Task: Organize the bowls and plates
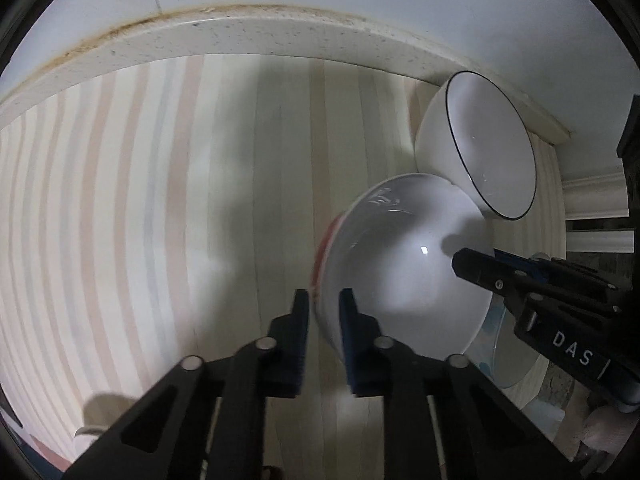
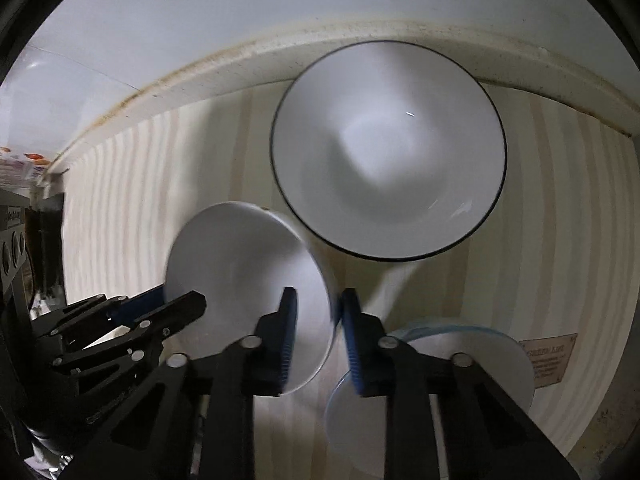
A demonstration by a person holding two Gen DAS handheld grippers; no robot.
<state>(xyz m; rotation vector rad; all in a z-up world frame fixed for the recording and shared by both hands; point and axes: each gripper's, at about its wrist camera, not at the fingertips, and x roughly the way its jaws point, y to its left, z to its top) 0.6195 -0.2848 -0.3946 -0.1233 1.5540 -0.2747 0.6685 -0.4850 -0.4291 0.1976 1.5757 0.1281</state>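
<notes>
White ceramic red-banded bowl (image 1: 400, 264) tilted on striped desk (image 1: 160, 200), opposite rims pinched by left tool (image 1: 324, 300) and right tool (image 2: 318, 300); black-rimmed white bowl (image 2: 388, 152) just beyond.

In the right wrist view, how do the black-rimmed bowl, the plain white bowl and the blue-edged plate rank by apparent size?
1. Black-rimmed bowl, largest.
2. Plain white bowl.
3. Blue-edged plate, partly hidden by the right gripper, so its rank is unsure.
</notes>
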